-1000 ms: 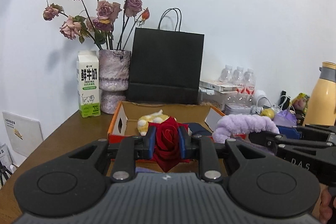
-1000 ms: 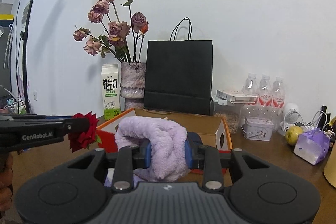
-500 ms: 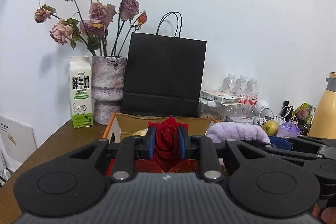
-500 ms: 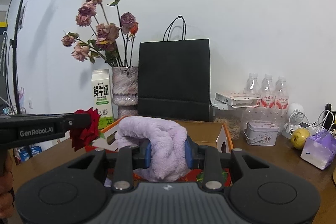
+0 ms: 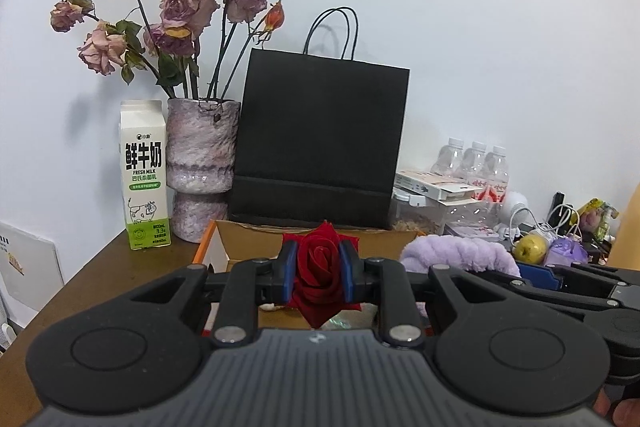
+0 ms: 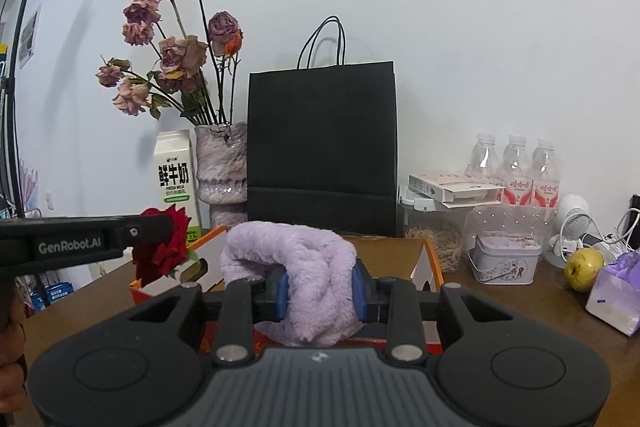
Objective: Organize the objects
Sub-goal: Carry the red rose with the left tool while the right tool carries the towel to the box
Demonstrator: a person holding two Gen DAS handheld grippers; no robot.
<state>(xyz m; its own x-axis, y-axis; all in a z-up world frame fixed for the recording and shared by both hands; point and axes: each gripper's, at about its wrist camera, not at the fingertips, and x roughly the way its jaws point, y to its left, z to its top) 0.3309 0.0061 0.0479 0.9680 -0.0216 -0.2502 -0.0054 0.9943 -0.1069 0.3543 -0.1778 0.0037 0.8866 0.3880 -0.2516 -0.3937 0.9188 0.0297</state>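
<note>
between the blue pads of the left gripper sits a red rose, clamped at the bloom from both sides and held up over the open cardboard box with the orange outside. from the right wrist view the same rose shows at the tip of the left gripper's long black arm, hanging just above the box's near-left corner.

the right gripper is clenched on a fluffy lilac cloth (a towel or headband, hard to say which), whose bulk arches up over the pads and droops between them, also above the box. the two grippers hold their loads side by side, close but not touching.

behind the box a black paper bag stands upright against the white wall. left of it is a mottled pink vase of dried roses, and left again a milk carton. to the right of the bag lie a clear container with a flat carton on top, three water bottles, a round tin, a yellow-green apple and a lilac packet, all on the brown table. a hand shows at the left edge, gripping the left tool's handle.
</note>
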